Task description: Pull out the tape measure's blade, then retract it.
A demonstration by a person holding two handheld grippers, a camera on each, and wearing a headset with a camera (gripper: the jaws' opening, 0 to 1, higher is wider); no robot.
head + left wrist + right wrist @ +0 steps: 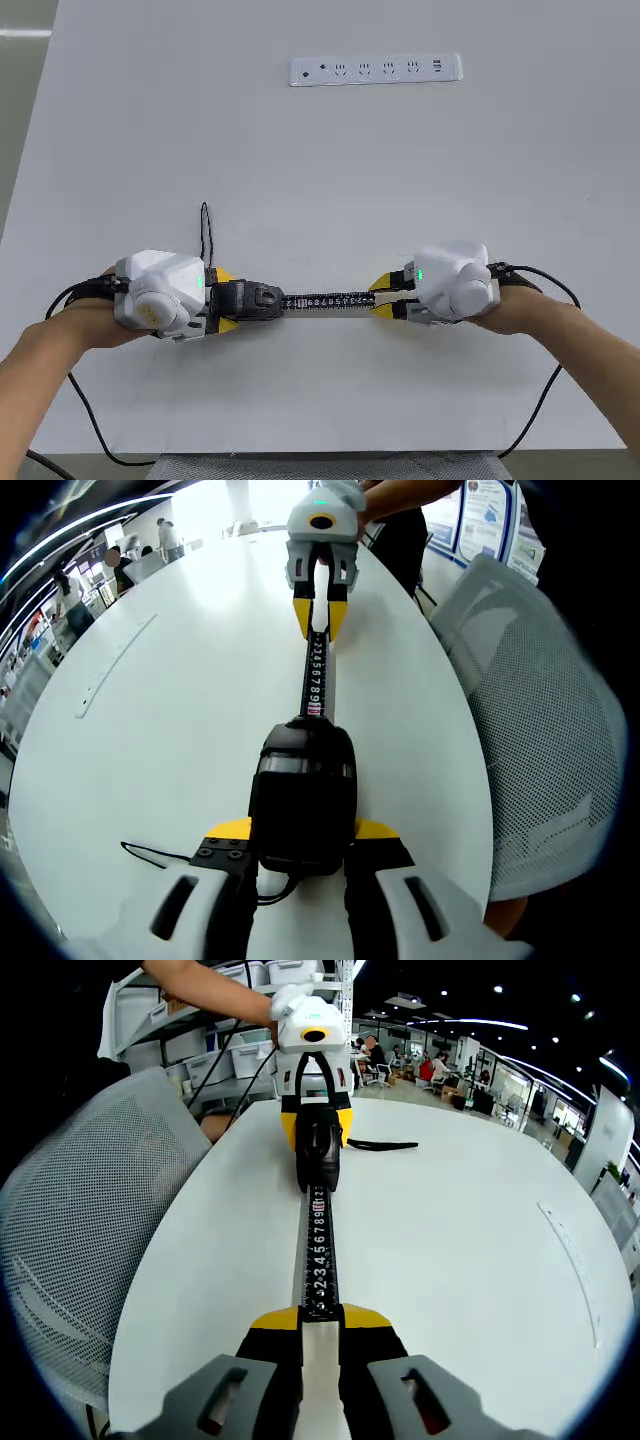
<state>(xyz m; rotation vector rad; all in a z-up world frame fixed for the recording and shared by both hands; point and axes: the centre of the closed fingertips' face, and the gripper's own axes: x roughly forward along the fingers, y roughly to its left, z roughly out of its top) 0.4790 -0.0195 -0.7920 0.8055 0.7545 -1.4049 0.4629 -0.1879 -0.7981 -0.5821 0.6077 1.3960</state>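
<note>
I am holding the tape measure (255,298) by its black case in the left gripper (225,299), jaws clamped on the case's two sides. It is sitting low over the white table (300,180), near the front edge. I cannot tell whether the case is touching the surface. The right gripper (383,296) is pinching the free end of the blade (330,299), jaws closed tight on it.

A short stretch of blade is showing between the two grippers. Its long axis is running straight across in front of me, from the case on my left to the tip on my right. Both pairs of jaws are pointing along that line and facing each other. So I am judging that whichever comes next, drawing out more or feeding the blade back, means sliding the right gripper along that line without twisting it.

Nothing is lying in that path. The case's thin black strap (205,235) is trailing away behind the left gripper. A power strip (375,69) is lying well apart at the far side of the table. A mesh chair (540,730) is standing off the table's edge.
</note>
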